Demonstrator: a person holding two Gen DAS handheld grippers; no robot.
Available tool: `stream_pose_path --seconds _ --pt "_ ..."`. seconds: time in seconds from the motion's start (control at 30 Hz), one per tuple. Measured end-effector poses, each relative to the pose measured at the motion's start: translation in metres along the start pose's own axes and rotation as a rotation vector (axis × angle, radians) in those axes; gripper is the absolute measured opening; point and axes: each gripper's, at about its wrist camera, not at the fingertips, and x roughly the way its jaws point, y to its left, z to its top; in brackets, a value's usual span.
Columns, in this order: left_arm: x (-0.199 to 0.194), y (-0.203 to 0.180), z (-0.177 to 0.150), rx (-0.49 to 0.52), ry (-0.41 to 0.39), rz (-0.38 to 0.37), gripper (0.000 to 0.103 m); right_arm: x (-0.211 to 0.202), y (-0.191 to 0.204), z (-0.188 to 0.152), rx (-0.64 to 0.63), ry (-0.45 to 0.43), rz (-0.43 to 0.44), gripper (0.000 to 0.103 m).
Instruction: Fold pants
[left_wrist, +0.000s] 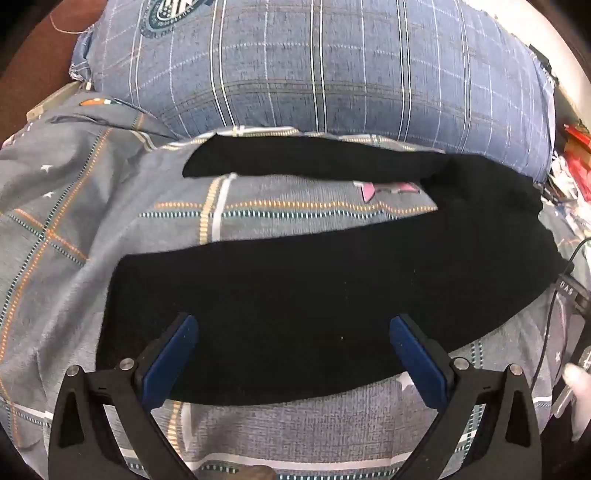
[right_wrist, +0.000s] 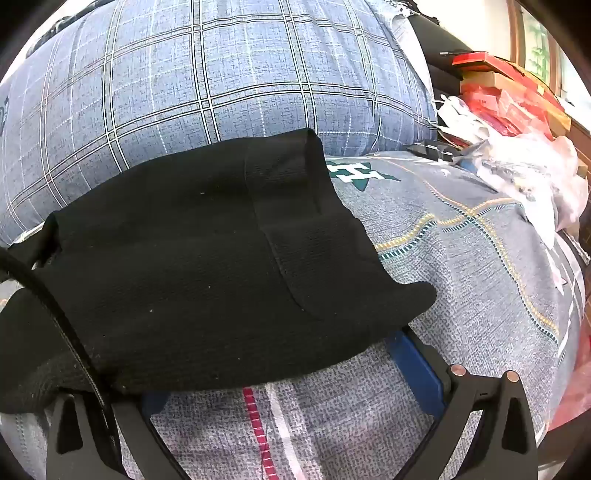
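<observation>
Left wrist view: black pants (left_wrist: 332, 295) lie spread on a grey patterned bedspread (left_wrist: 66, 221), legs running left from the pillow-side seat, with a gap of bedspread showing between the two legs. A blue plaid pillow (left_wrist: 314, 66) sits just behind the far leg. The left gripper (left_wrist: 293, 354) hovers over the near leg, its blue pads wide apart and nothing between them.

Right wrist view: the waistband end of the pants (right_wrist: 221, 258) fills the frame, one corner flopping rightward toward the bedspread (right_wrist: 461, 258). The right gripper (right_wrist: 291, 365) has its right finger (right_wrist: 417, 369) tucked just under the cloth's near edge; the left finger is hidden under fabric. Spacing looks wide, not pinching, though I cannot be sure with one pad hidden.

Judgement: the fold has barely begun; the likely step is bringing one leg over the other. To do it well:
- pinch the near edge through both layers, not just the top one
- take hem and waist at matching points, so the edge stays straight
- lift low and lay across toward the pillow, keeping light tension
- watch the black cord (right_wrist: 55, 314) draped over the cloth left of the waistband; it could snag.
</observation>
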Motion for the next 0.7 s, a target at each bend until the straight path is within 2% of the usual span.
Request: stream_pose_path --seconds 0.07,0.2,0.37,0.6,0.7 --pt "0.014 0.005 0.014 -0.008 0.054 -0.004 0.103 -0.001 -0.011 0.004 0.012 0.004 0.012 0.103" --pt "0.011 0.009 0.02 0.013 0.116 -0.023 0.103 -0.001 -0.011 0.004 0.014 0.007 0.015 0.103" --pt "0.006 0.014 0.022 0.008 0.107 -0.025 0.103 -0.001 -0.013 0.005 0.018 0.009 0.02 0.103" --pt "-0.001 0.016 0.01 0.006 0.029 -0.034 0.103 0.0 -0.013 0.007 0.019 0.013 0.023 0.103" --pt "-0.002 0.014 0.009 0.027 0.049 -0.033 0.103 -0.001 -0.015 0.007 0.014 0.019 0.04 0.103"
